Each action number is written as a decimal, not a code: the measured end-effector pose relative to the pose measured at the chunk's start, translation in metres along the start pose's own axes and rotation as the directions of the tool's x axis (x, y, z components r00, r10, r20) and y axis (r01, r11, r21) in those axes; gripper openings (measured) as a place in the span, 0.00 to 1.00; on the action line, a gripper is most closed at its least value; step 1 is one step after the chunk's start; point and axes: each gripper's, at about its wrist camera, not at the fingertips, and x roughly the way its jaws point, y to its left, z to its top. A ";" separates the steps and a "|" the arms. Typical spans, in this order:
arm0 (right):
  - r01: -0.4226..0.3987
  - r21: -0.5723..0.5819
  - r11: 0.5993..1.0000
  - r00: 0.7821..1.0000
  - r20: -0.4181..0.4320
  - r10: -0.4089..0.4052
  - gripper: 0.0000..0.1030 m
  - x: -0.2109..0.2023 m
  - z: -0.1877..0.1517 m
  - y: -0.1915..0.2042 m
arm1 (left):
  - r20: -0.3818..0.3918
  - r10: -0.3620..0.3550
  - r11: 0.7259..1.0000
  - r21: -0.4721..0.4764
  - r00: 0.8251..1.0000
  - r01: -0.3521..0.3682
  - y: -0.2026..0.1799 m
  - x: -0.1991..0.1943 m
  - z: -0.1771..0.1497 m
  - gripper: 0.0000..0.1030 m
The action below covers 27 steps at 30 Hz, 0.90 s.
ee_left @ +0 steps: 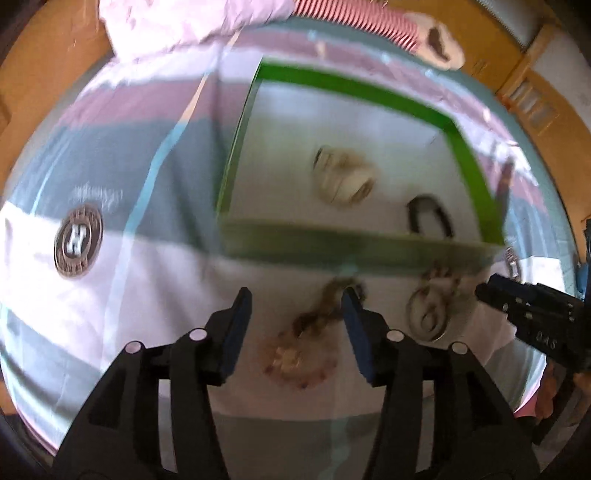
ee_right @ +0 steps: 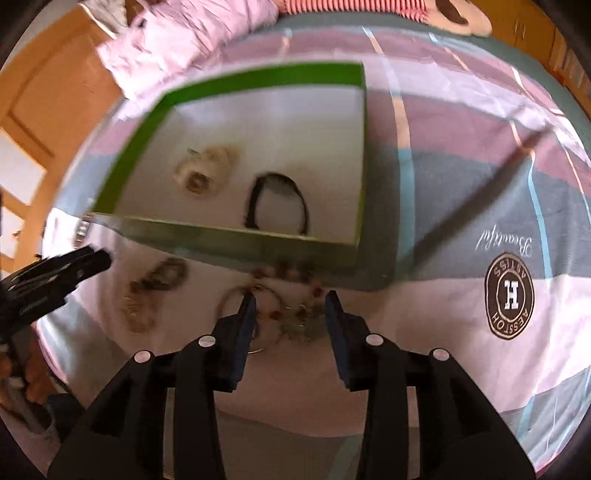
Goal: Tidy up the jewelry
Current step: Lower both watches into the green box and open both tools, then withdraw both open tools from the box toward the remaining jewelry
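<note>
A green-walled box (ee_left: 332, 243) (ee_right: 236, 240) stands on a striped bedsheet. Inside lie a cream beaded piece (ee_left: 343, 177) (ee_right: 205, 168) and a black band (ee_left: 430, 218) (ee_right: 279, 206). In front of the box lie a brown chain with a round pendant (ee_left: 299, 347) (ee_right: 147, 295), silver rings (ee_left: 428, 310) (ee_right: 255, 314) and a red-beaded piece (ee_right: 295, 291). My left gripper (ee_left: 297, 299) is open over the chain. My right gripper (ee_right: 290, 299) is open over the rings and beads. Both views are blurred.
The sheet carries a round brown logo (ee_left: 78, 240) (ee_right: 509, 290). A pink pillow (ee_left: 177, 26) (ee_right: 177, 40) lies behind the box. Orange wooden furniture (ee_left: 48, 59) rings the bed. Each gripper shows in the other's view, the right one (ee_left: 532, 310) and the left one (ee_right: 51, 277).
</note>
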 end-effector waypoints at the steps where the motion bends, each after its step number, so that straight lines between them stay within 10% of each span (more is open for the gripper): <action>1: 0.021 0.018 1.000 1.000 -0.017 -0.020 0.37 0.009 0.000 -0.004 | -0.011 0.001 1.000 0.000 1.000 -0.001 0.000 0.003 -0.001 0.50; 7: 0.049 0.035 0.998 0.994 -0.099 -0.046 0.37 0.034 -0.005 -0.008 | -0.027 0.018 0.999 0.042 0.999 -0.017 -0.008 0.010 -0.003 0.65; 10: -0.004 0.014 1.000 0.996 -0.093 0.005 0.00 0.027 -0.009 -0.004 | -0.041 0.028 0.998 0.053 0.999 -0.026 -0.010 0.015 -0.004 0.65; 16: -0.054 -0.007 0.999 0.998 -0.039 0.053 0.00 0.005 -0.011 0.003 | -0.059 0.042 0.997 0.063 0.997 -0.039 -0.014 0.024 -0.003 0.69; 19: -0.013 -0.010 1.000 0.998 -0.062 0.013 0.21 0.005 -0.011 -0.002 | -0.070 0.053 0.996 0.071 0.996 -0.048 -0.016 0.029 -0.003 0.70; 20: -0.010 -0.004 1.000 0.996 -0.087 0.010 0.42 0.009 -0.010 -0.001 | -0.073 0.055 0.996 0.073 0.996 -0.050 -0.016 0.031 -0.003 0.70; 27: -0.004 -0.017 1.000 0.986 -0.166 0.001 0.38 0.034 -0.025 0.004 | -0.084 0.051 0.995 0.088 0.995 -0.043 -0.027 0.043 0.001 0.74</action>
